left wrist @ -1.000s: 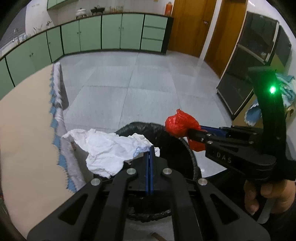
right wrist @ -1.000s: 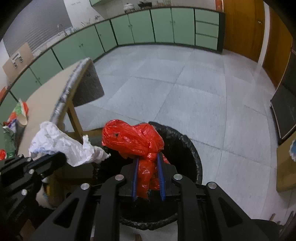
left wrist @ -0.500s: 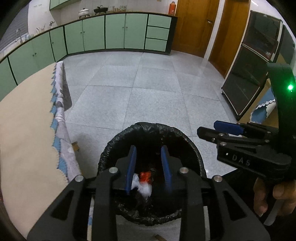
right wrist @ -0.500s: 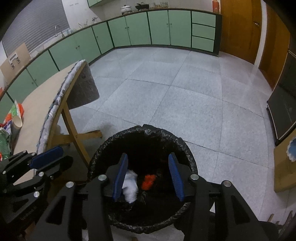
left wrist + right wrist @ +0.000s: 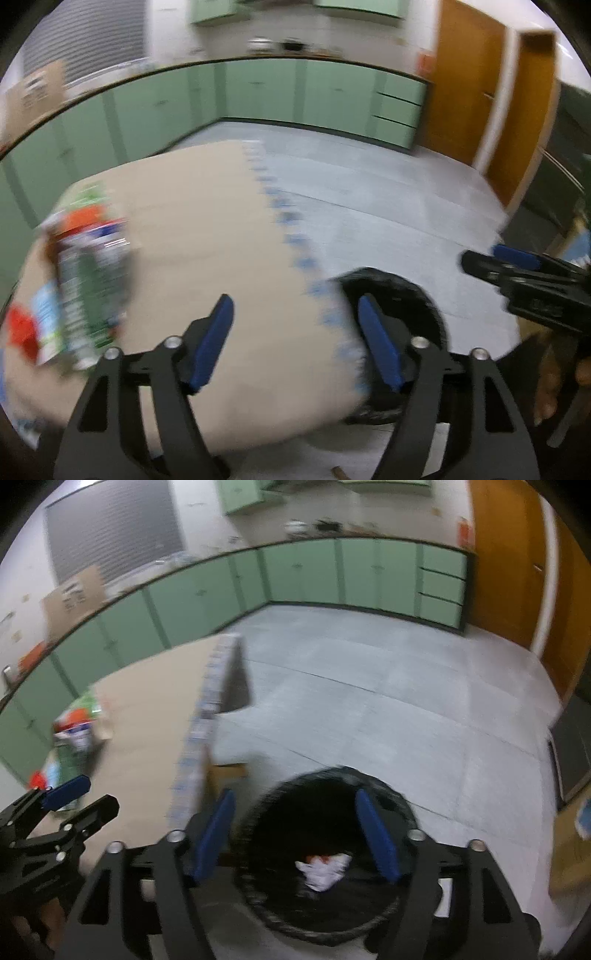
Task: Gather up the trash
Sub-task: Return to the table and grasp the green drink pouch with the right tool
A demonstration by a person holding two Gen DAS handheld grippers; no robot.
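A round bin with a black liner (image 5: 328,864) stands on the floor beside the table; white paper (image 5: 325,867) and a bit of red plastic lie inside. My right gripper (image 5: 295,834) is open and empty above the bin. My left gripper (image 5: 299,343) is open and empty over the table's edge, with the bin (image 5: 399,291) to its right. A blurred pile of trash (image 5: 81,280), green, white and red wrappers, lies on the table's left; it also shows in the right wrist view (image 5: 70,746).
The beige table (image 5: 192,229) has a blue-patterned cloth edge. Grey tiled floor (image 5: 369,709), green cabinets (image 5: 295,579) along the far wall, wooden doors (image 5: 472,81) at right. Both views are motion-blurred.
Both grippers let go of the white paper and red plastic into the bin, opened wide, then swung left and up; the left one now faces the table and the trash pile.
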